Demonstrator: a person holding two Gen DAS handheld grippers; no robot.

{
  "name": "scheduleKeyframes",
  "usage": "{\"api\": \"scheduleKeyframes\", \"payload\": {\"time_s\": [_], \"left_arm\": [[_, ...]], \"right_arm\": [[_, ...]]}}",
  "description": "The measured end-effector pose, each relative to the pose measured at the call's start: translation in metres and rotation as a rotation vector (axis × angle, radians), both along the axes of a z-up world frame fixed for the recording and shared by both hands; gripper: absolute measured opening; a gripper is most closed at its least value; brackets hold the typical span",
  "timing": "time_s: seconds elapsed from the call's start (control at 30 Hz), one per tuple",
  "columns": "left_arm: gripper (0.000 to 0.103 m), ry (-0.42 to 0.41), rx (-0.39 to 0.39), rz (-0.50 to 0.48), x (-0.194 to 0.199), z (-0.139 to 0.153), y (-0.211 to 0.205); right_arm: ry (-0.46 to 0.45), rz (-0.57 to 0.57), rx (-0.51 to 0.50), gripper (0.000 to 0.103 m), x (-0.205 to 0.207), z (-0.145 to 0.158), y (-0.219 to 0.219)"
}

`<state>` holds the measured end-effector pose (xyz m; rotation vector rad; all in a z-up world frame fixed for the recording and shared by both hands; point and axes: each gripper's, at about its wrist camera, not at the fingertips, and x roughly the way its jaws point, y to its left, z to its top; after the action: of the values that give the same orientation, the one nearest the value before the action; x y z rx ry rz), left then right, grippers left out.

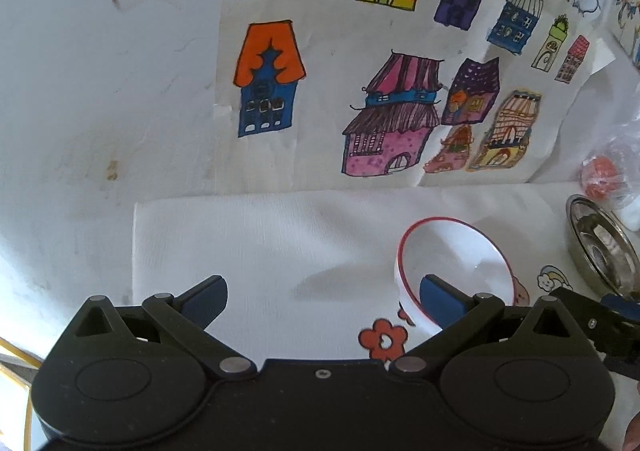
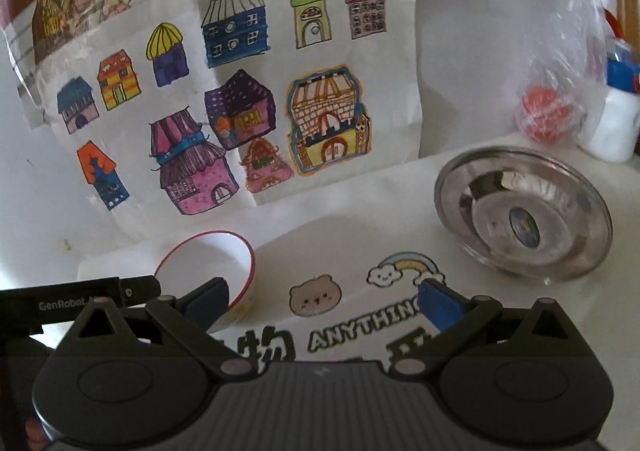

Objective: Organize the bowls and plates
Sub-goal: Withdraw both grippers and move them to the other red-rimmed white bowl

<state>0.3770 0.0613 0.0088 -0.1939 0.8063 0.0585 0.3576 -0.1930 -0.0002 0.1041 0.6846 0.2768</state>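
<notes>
Right up against the lens, the left gripper stands with its blue-padded fingers spread wide and nothing between them, and over on the other camera the right gripper is spread just the same, empty too. White bowl with the red rim sits at lower right of the left view, and the right-hand finger pad overlaps its near rim in the picture, though whether it touches I cannot tell. Steel dish lies at right of the right view, well apart from the bowl, which shows at lower left there, beside the left finger. My read: nothing is gripped yet, so the job is barely under way, and the step in hand looks like picking up the bowl. To do it well, swing the left gripper rightward so one finger goes inside the rim and one outside, then close on the wall; that thin, sloped wall could slip or tip. Around them: a table cover printed with a bear, a rainbow and lettering, a plain white cloth at centre of the left view, house drawings pinned across the upper frame, and a plastic bag with something orange at upper right. Nothing blocks the path between bowl and dish.
</notes>
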Motion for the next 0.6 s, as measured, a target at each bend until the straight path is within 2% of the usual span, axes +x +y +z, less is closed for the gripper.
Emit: {"api": "scheduleKeyframes", "payload": {"time_s": [0.33, 0.43, 0.6], "left_arm": [[0.102, 0.017, -0.018, -0.001, 0.016, -0.015, -0.003], [0.102, 0.002, 0.011, -0.004, 0.016, -0.016, -0.006], [0.102, -0.016, 0.039, 0.007, 0.018, -0.020, -0.009]], "right_arm": [[-0.047, 0.051, -0.099, 0.103, 0.015, -0.015, 0.020], [-0.071, 0.068, -0.119, 0.102, 0.016, -0.017, 0.024], [-0.081, 0.103, -0.087, 0.093, 0.018, -0.019, 0.023]]}}
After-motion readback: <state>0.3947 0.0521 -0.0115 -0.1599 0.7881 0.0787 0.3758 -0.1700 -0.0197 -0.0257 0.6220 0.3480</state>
